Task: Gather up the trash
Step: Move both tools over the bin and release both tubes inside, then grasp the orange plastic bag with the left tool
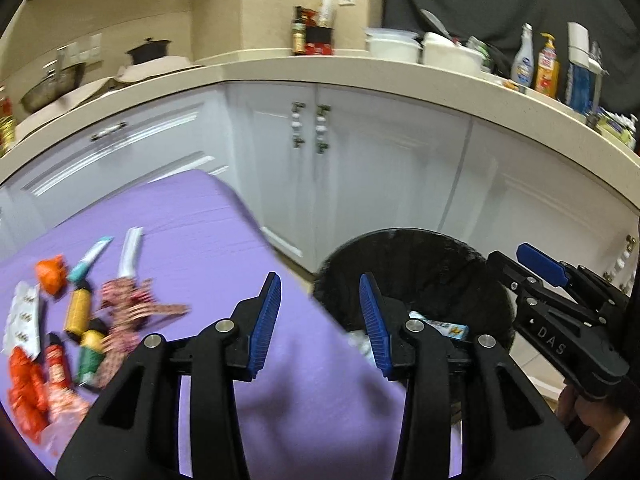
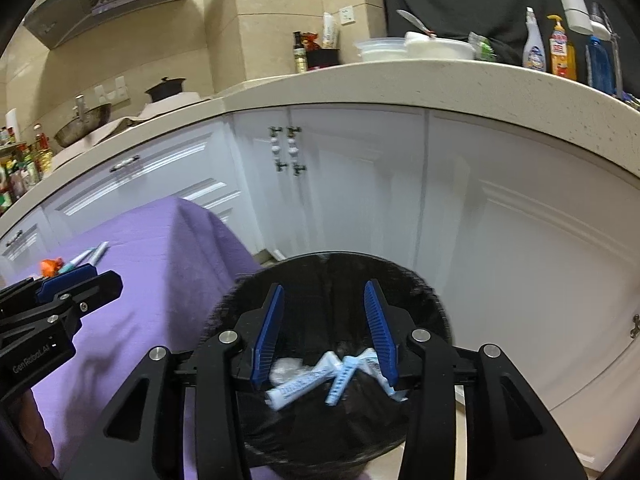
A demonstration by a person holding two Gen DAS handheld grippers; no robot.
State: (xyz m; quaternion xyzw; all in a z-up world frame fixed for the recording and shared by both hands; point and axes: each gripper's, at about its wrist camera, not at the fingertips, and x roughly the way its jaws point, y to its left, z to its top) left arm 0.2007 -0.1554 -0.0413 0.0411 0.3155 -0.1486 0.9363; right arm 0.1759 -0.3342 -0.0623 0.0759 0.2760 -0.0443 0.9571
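Note:
Several wrappers and small packets (image 1: 84, 320) lie in a pile at the left of the purple-covered table (image 1: 192, 224). My left gripper (image 1: 320, 292) is open over the table's right edge, with nothing between its blue pads. The black-lined trash bin (image 2: 344, 268) stands on the floor just right of the table. My right gripper (image 2: 324, 296) is open above the bin's mouth with nothing in its grip. Below it, white and light-blue wrappers (image 2: 308, 384) lie inside the bin. The left wrist view shows the right gripper (image 1: 548, 276) over the bin (image 1: 420, 264).
White cabinet doors (image 2: 360, 200) stand close behind the bin and table. The beige counter (image 2: 400, 84) above carries bottles (image 2: 562, 52), white bowls (image 2: 424, 48), a dark pot (image 2: 166, 88) and a metal wok (image 2: 82, 120). A hand shows at the lower right (image 1: 588, 420).

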